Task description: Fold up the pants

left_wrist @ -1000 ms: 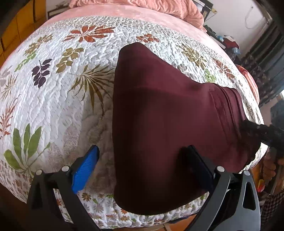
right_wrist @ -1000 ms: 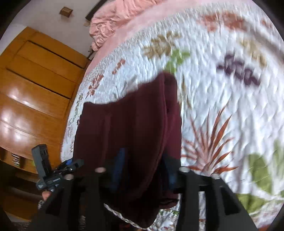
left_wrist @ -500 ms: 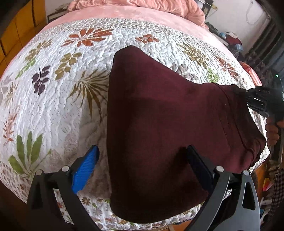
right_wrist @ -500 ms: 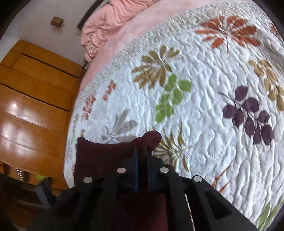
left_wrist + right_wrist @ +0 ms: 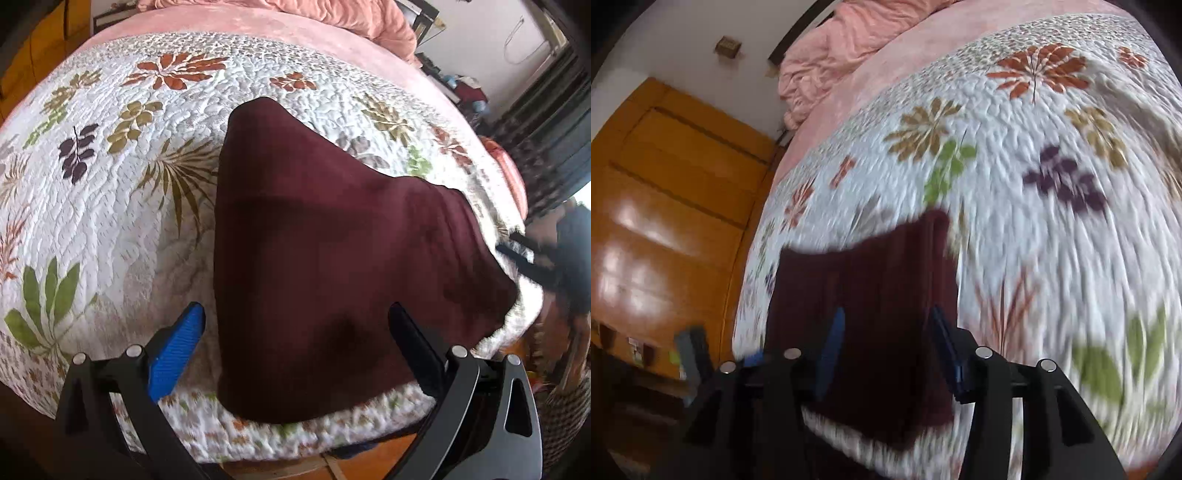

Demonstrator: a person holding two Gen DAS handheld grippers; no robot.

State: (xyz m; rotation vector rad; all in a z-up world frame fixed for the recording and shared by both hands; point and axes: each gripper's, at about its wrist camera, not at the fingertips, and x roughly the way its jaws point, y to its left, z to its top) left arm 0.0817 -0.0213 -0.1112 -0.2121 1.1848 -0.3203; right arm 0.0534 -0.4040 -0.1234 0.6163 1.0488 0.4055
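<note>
**Now released: the pants lie folded on the bed**

The pants (image 5: 332, 266) were let go by the right gripper (image 5: 886, 343) half a second ago; a fold is judged finished. They lie at the bed's (image 5: 110, 221) near edge, toward 6 o'clock. The right jaws are seen half open, empty; the left gripper (image 5: 295, 332) is spread wide, holding nothing.

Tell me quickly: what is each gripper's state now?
Left gripper: open, holding nothing, above the pants.
Right gripper: open, holding nothing.
</note>
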